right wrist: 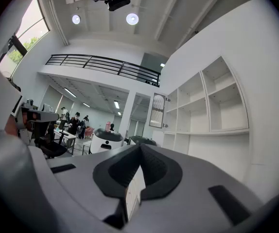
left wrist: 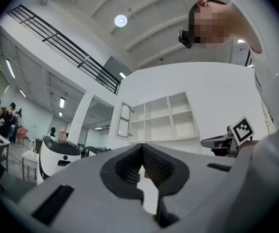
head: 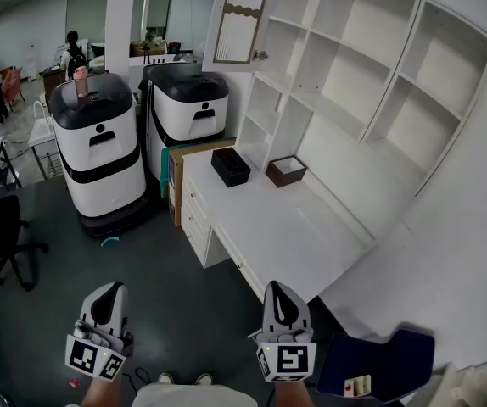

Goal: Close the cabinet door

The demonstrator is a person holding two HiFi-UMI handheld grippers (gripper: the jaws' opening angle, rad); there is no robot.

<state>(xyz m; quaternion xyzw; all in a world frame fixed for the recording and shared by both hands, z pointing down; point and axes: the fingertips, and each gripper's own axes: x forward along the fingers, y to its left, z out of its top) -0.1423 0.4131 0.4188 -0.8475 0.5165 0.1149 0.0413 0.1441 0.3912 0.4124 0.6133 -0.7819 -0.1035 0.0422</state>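
Observation:
The cabinet door, white with a ribbed glass panel, stands swung open at the upper left corner of the white wall shelf unit. It also shows far ahead as the cabinet door in the left gripper view and the cabinet door in the right gripper view. My left gripper and right gripper are held low at the bottom of the head view, well short of the desk and far from the door. Both are shut with nothing in them: left gripper, right gripper.
A white desk with drawers runs under the shelves and carries a black box and a brown box. Two white-and-black machines stand left of it. An office chair is at the far left, a blue seat at the lower right. People stand in the background.

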